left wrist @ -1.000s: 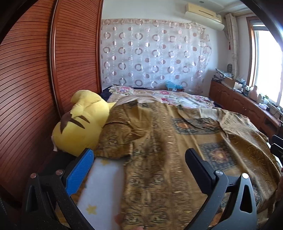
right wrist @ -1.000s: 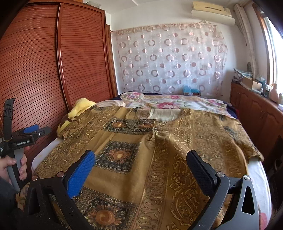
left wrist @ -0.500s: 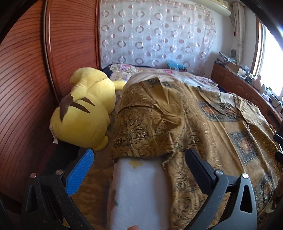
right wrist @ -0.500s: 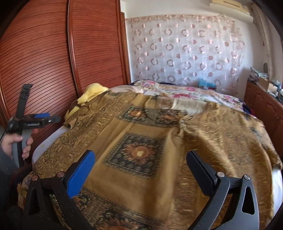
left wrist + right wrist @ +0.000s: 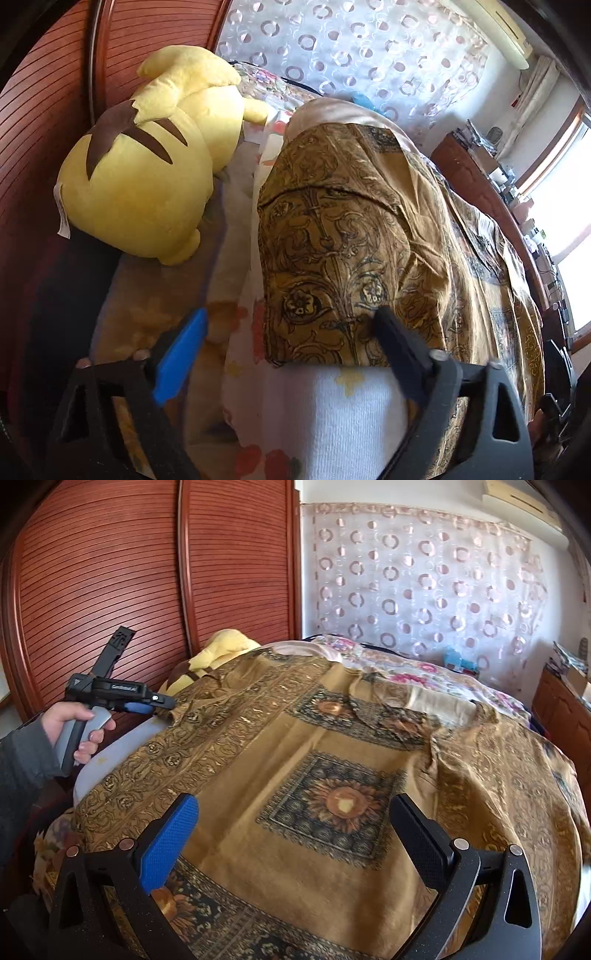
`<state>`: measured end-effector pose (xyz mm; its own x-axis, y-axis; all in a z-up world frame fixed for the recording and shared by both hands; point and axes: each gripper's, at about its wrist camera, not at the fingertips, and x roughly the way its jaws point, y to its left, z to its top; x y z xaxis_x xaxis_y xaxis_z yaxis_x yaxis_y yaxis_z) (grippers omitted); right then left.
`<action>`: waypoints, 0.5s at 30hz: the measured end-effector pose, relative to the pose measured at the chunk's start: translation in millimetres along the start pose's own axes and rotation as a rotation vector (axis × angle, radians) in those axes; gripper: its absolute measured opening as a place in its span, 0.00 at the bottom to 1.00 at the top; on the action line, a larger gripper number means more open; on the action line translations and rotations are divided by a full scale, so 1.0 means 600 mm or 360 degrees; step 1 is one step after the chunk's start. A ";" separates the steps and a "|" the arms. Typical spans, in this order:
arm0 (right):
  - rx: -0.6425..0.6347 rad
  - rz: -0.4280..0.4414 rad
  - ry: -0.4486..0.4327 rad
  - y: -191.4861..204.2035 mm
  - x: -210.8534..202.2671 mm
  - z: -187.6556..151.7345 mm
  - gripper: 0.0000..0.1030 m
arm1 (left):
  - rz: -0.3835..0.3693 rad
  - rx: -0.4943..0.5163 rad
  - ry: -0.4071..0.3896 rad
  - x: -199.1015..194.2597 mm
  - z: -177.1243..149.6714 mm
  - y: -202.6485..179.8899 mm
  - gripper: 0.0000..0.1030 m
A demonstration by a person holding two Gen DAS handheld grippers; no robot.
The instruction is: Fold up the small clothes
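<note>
A gold-brown patterned shirt (image 5: 332, 760) lies spread flat across the bed. Its left sleeve (image 5: 332, 258) fills the middle of the left wrist view. My left gripper (image 5: 291, 332) is open, its fingers on either side of the sleeve's cuff edge, just above the white bedding (image 5: 332, 417). It also shows in the right wrist view (image 5: 162, 701), held in a hand at the shirt's left edge. My right gripper (image 5: 295, 823) is open and empty, hovering over the shirt's lower front near a sunflower square (image 5: 340, 805).
A yellow plush toy (image 5: 147, 177) lies left of the sleeve against the red-brown slatted wardrobe (image 5: 147, 572). A floral quilt (image 5: 424, 672) lies at the bed's head below a dotted curtain (image 5: 424, 583). A wooden cabinet (image 5: 491, 206) lines the right side.
My left gripper has moved forward and down toward the sleeve's cuff. My right gripper has shifted left and closer over the shirt front. Both stay open.
</note>
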<state>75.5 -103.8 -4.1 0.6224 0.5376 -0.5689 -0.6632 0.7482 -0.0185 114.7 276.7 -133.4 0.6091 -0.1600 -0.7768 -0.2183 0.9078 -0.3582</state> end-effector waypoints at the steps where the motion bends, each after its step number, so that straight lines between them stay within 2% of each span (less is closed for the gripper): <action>1: -0.0010 0.0002 -0.0005 0.002 0.002 0.004 1.00 | -0.0003 0.0007 0.0005 0.000 0.000 -0.001 0.77; 3: -0.0010 0.0013 -0.0014 0.003 0.000 0.011 1.00 | -0.0060 0.0022 0.0032 0.003 0.001 -0.004 0.65; 5: -0.0008 0.0029 -0.0030 0.006 -0.004 0.013 1.00 | -0.0108 0.0029 0.0049 0.002 0.003 -0.008 0.57; 9: -0.0012 0.0045 -0.0031 0.010 -0.011 0.003 1.00 | -0.0174 0.0100 0.0048 -0.007 0.004 -0.019 0.31; 11: -0.0019 0.0037 -0.0023 0.012 -0.005 0.001 1.00 | -0.0113 0.0191 0.0028 -0.014 0.002 -0.034 0.28; 15: 0.0000 0.0021 -0.0022 0.013 -0.001 -0.001 1.00 | 0.0061 0.0313 -0.0046 -0.036 0.004 -0.058 0.14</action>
<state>69.9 -98.6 -4.5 0.6191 0.5528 -0.5578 -0.6714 0.7410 -0.0108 110.9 249.5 -102.6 0.6253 -0.1152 -0.7719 -0.0904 0.9717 -0.2182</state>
